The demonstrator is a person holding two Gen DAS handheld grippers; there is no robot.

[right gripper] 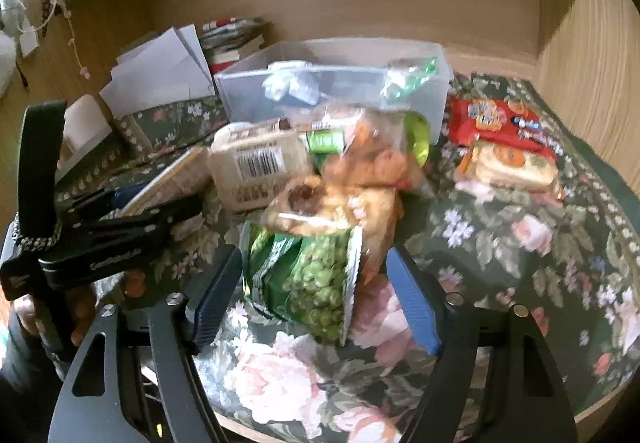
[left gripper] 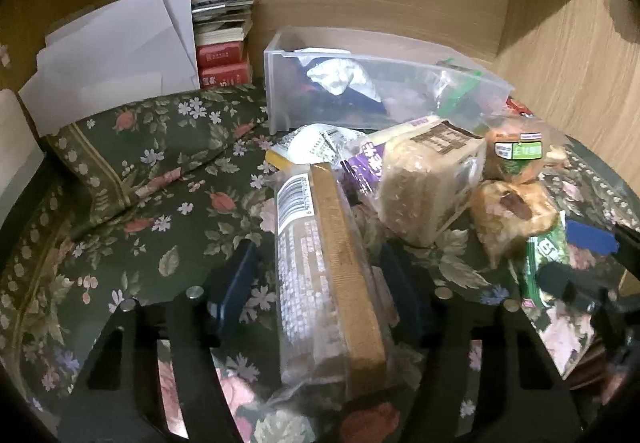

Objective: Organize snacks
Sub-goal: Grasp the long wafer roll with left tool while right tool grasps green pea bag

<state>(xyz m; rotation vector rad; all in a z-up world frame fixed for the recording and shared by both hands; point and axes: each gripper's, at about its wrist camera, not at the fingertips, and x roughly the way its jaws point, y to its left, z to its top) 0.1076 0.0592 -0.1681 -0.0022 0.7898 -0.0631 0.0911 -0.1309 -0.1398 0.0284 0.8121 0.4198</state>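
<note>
A long clear-wrapped pack of brown crackers (left gripper: 328, 275) lies on the floral cloth (left gripper: 160, 203) between the fingers of my left gripper (left gripper: 320, 259). The left pad stands apart from the wrapper, so the jaws are open. In the right wrist view a green pea bag (right gripper: 316, 283) lies between the fingers of my right gripper (right gripper: 316, 263), open with gaps on both sides. Behind these, a pile holds a purple-labelled bread pack (left gripper: 420, 179), wrapped pastries (left gripper: 512, 219) and a bun with a green label (left gripper: 516, 159). A clear plastic bin (left gripper: 280, 83) stands at the back.
White papers (left gripper: 112, 55) and a stack of books and red boxes (left gripper: 224, 43) lean against the wooden back wall. A red snack bag (right gripper: 496, 123) and a sandwich pack (right gripper: 516, 167) lie on the right. A wooden side wall (right gripper: 592, 83) closes the right.
</note>
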